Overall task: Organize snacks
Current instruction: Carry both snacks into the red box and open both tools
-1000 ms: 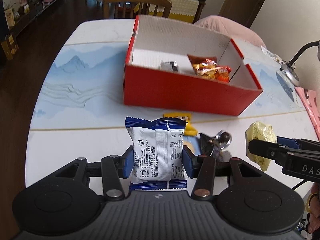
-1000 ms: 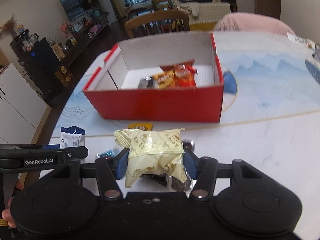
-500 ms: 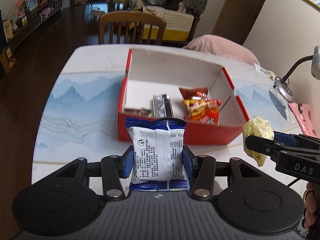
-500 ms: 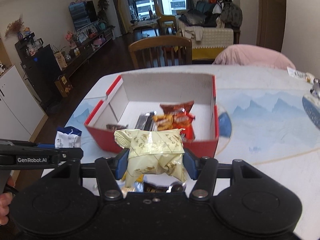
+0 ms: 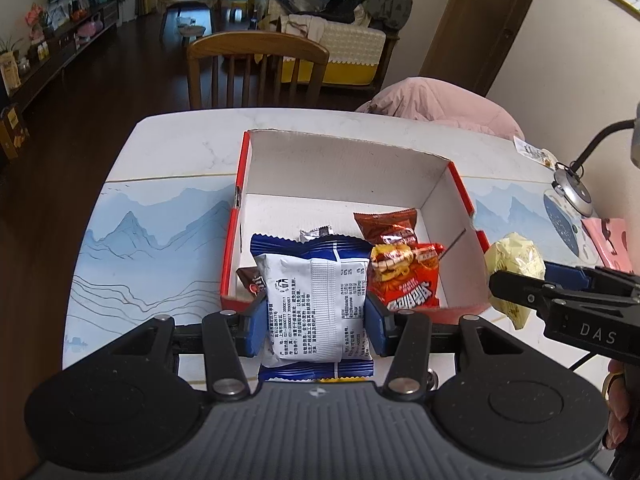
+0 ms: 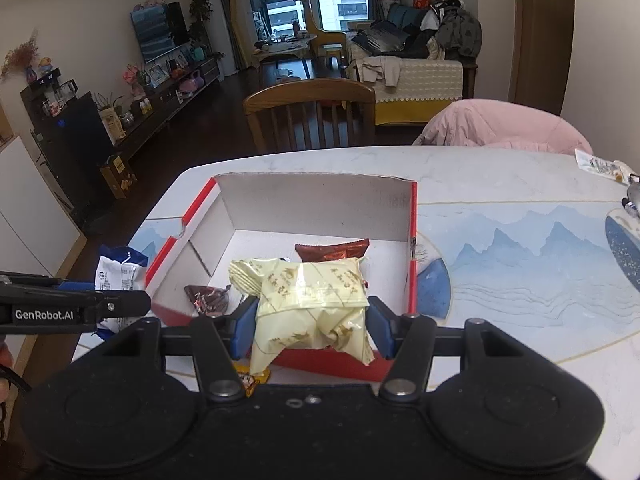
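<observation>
Left wrist: jaws around blue-white packet [image 5: 316,308]

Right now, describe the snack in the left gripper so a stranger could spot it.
Find the red box on the table. Over its near wall, the left gripper clamps a white packet with blue ends and black print. The right gripper's packet is pale yellow.

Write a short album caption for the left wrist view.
Left gripper carrying a blue-and-white snack packet over a red box.
</observation>
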Tool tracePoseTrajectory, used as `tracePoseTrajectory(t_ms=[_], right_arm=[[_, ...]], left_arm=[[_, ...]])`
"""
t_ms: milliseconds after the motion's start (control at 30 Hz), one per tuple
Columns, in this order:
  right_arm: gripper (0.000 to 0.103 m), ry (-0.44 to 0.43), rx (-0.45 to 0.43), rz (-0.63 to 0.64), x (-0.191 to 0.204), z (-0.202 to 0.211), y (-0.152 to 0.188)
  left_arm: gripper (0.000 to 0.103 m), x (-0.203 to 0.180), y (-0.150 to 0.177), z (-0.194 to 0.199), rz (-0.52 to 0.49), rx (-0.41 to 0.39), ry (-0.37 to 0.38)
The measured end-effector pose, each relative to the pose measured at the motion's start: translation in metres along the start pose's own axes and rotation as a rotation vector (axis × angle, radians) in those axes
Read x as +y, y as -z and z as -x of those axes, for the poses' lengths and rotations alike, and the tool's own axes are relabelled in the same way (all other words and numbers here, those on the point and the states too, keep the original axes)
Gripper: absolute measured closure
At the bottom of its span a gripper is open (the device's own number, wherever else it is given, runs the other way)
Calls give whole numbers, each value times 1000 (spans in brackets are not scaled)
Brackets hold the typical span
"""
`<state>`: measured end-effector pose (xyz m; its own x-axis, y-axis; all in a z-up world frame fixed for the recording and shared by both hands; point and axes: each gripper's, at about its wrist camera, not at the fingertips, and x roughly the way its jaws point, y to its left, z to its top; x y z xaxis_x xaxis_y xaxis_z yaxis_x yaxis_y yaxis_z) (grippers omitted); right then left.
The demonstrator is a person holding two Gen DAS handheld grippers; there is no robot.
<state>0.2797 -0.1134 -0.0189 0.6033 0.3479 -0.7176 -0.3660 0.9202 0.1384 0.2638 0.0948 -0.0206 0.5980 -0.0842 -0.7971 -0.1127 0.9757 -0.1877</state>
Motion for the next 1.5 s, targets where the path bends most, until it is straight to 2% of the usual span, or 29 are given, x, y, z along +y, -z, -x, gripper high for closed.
tracePoseTrajectory(t_ms=[467,733,1133,1500], right_arm=[[46,17,44,48,-6,-48,-32],[46,32,83,96,-3,-82,-42],[47,48,156,172,2,-122,-41],[44,42,172,177,1,-131,-38]], left_arm=[[55,-1,-48,-43,-58,21,-78],[55,-8,-65,-82,-108,83,-110],[55,-15,-67,-129,-153,161,-145],[54,-14,-54,-152,-157,214,-157]])
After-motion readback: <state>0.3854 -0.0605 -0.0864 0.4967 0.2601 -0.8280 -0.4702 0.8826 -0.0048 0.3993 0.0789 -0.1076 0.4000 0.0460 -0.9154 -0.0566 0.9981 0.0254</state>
